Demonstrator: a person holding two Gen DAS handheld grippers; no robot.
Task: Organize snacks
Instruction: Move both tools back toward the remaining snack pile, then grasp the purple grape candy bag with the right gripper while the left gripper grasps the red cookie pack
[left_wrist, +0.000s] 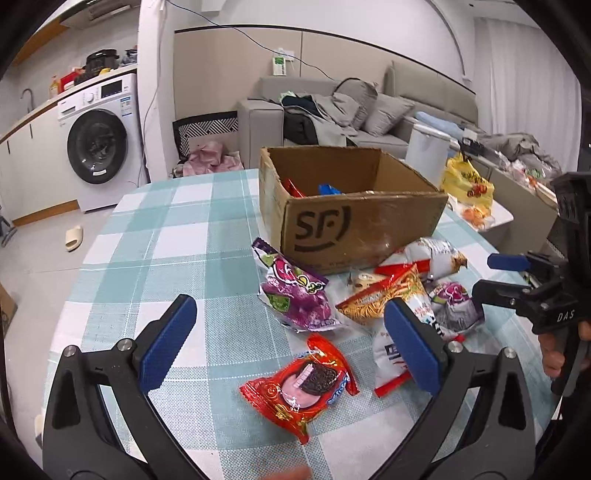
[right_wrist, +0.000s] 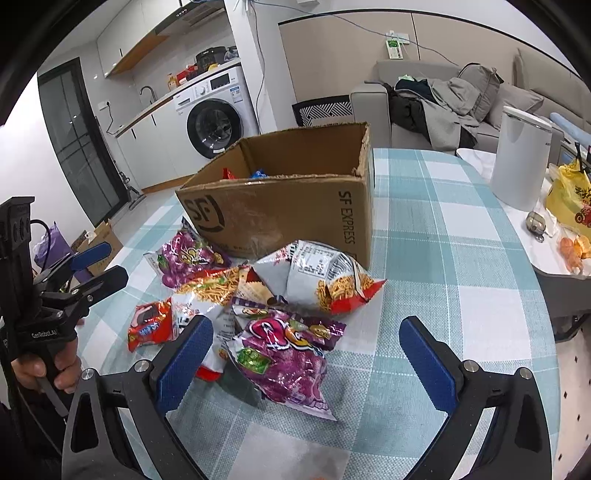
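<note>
Over on our left, the left gripper (left_wrist: 288, 347) hangs above the teal-and-white checked tablecloth (left_wrist: 155, 229) with its blue-padded jaws spread wide and nothing between them. Just under it lies the red foil biscuit packet with a chocolate sandwich cookie printed on it (left_wrist: 301, 384), flat and on its own. That one looks light, slick and crinkly, so we judge a pinch on the crimped end seal safer than squeezing the middle (biscuits crack).

Moving to the centre, the purple grape-candy bag (left_wrist: 295, 295) sits beside the heap of orange-and-silver noodle-snack bags (right_wrist: 325, 277), all puffy, soft and easily crushed. Behind them stands the open brown cardboard box marked SF (right_wrist: 288, 206), already with a red and a blue packet showing inside.

On the right, the right gripper (right_wrist: 306, 358) hovers over a second purple grape-candy bag (right_wrist: 288, 358), jaws also wide apart and empty. We would take that bag by its upper seam, where the film is flat and doubled.
</note>
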